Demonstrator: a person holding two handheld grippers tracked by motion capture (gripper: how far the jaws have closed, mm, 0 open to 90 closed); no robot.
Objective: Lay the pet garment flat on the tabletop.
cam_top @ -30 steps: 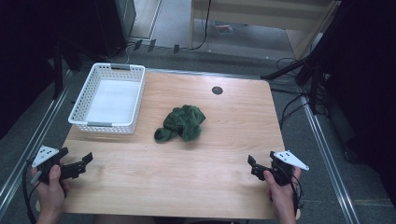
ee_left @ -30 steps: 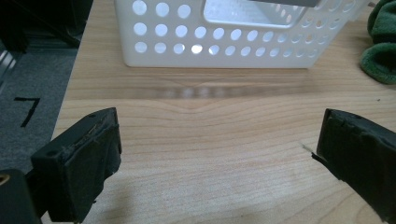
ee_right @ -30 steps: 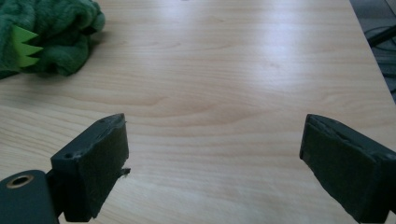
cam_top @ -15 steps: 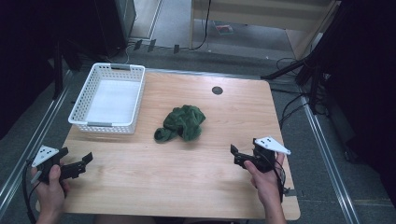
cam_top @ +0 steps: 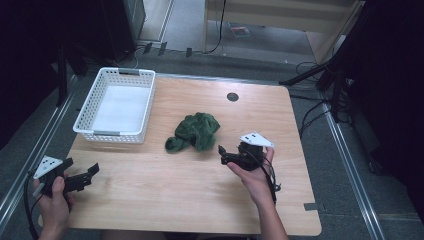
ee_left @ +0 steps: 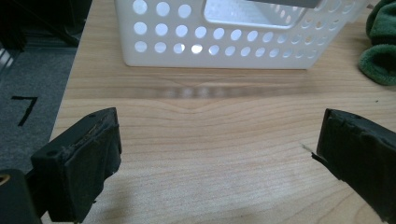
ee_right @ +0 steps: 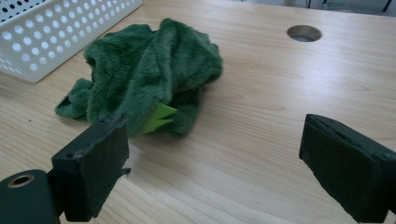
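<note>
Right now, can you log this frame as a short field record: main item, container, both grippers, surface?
item: green plush cloth, crumpled, mid-table
container: white perforated basket, far left of table, apart from the cloth
right gripper: open, jaws aimed at the cloth, close to it, not touching
left gripper: open, at near left edge, facing the basket
surface: wooden table, round hole near far edge

Your right gripper has bare wood between its wide-open jaws, and the crumpled green plush cloth lies just ahead at centre-left of its view, nothing in between. The white perforated basket blocks the upper left of the table. Your left gripper at lower left faces open tabletop up to the basket's wall. The cable hole sits at upper centre.
</note>
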